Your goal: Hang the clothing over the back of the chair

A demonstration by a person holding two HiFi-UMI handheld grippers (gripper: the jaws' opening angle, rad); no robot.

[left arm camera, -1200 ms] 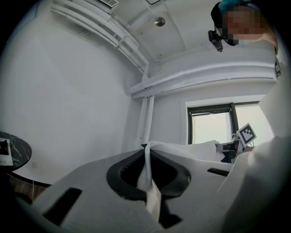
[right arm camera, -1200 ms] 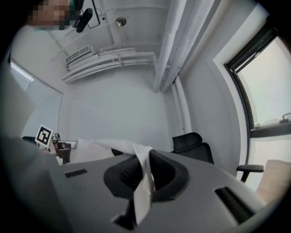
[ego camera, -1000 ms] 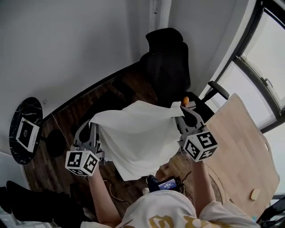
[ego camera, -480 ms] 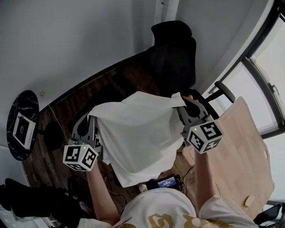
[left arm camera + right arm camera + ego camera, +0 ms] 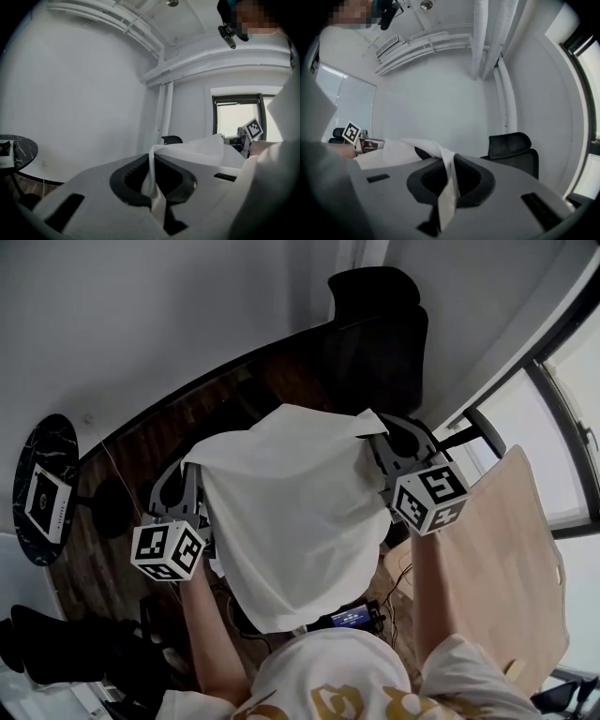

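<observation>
White garment (image 5: 286, 512), held mid-frame with a top corner clamped in each of the left hand-held gripper (image 5: 153, 183) and right hand-held gripper (image 5: 449, 185), has closed on the black office chair (image 5: 380, 343) at upper right; draping remains outstanding.

room contents, as seen:
- walls (image 5: 141, 315): plain white, with a dark skirting strip at the foot.
- floor (image 5: 141, 451): dark wood boards.
- round table (image 5: 33, 442): black marble-look top, by the wall; a white marker card (image 5: 49, 504) lies on it.
- wooden tabletop (image 5: 506, 540): pale, bare, beside the window.
- window (image 5: 581, 381): dark-framed, with bright daylight.
- slatted blind (image 5: 356, 108): over a second window.
- black office chair (image 5: 384, 334): with a headrest, near the wall corner.
- white pipes (image 5: 480, 37): running up the corner.
- ceiling lamp (image 5: 425, 5): small and round.
</observation>
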